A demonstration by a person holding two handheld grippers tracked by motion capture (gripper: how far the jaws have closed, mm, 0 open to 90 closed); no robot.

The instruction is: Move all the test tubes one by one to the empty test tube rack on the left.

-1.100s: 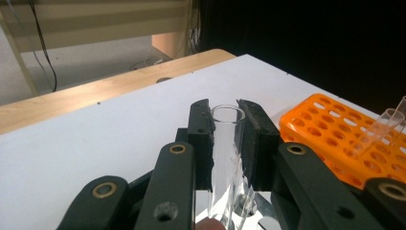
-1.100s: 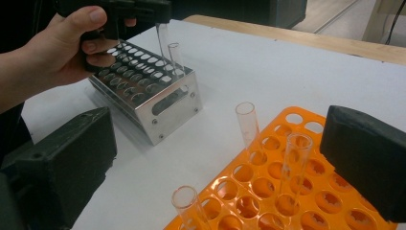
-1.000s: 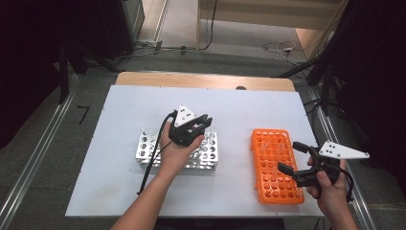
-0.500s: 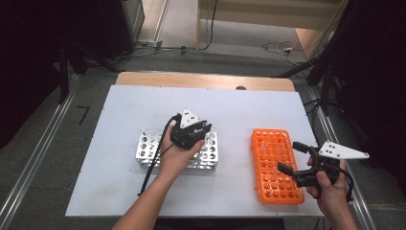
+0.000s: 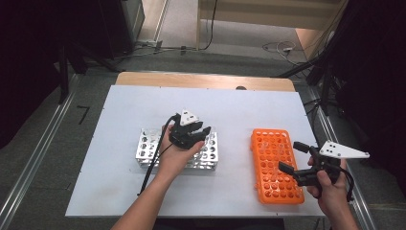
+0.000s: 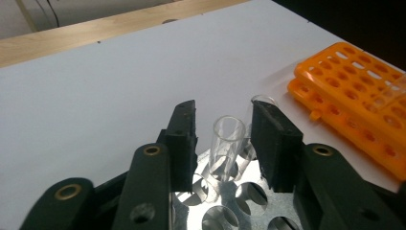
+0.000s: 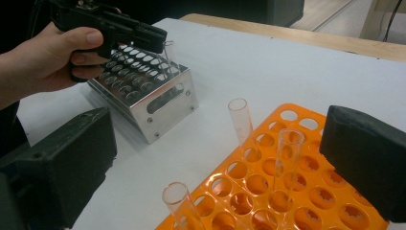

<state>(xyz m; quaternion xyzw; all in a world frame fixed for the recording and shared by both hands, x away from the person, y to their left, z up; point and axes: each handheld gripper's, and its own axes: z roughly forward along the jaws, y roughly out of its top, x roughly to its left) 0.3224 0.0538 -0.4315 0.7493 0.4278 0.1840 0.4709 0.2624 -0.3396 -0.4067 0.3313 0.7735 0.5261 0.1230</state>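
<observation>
Your left tongs [image 5: 203,130] hang over the right end of the metal rack [image 5: 148,146], and their jaws stand spread on both sides of a clear tube [image 6: 227,143] without touching it; this tube sits tilted in a hole of the rack, and a second tube [image 6: 262,100] shows just behind the right jaw. Your right tongs [image 5: 293,158] are also spread wide, with nothing between the jaws, and you hold them over the right edge of the orange rack [image 5: 268,143]. Under everything is the white table [image 5: 119,110], with a strip of wood along its far edge. The metal rack lies left of the middle and the orange rack lies to the right of it, well apart, both long sides pointing away from you. In the right gripper view, three clear tubes stand in the orange rack: one [image 7: 240,122] at the far corner, one [image 7: 286,160] near the middle, one [image 7: 182,206] at the near edge. Your left hand [image 7: 45,60] shows there too, above the metal rack.
</observation>
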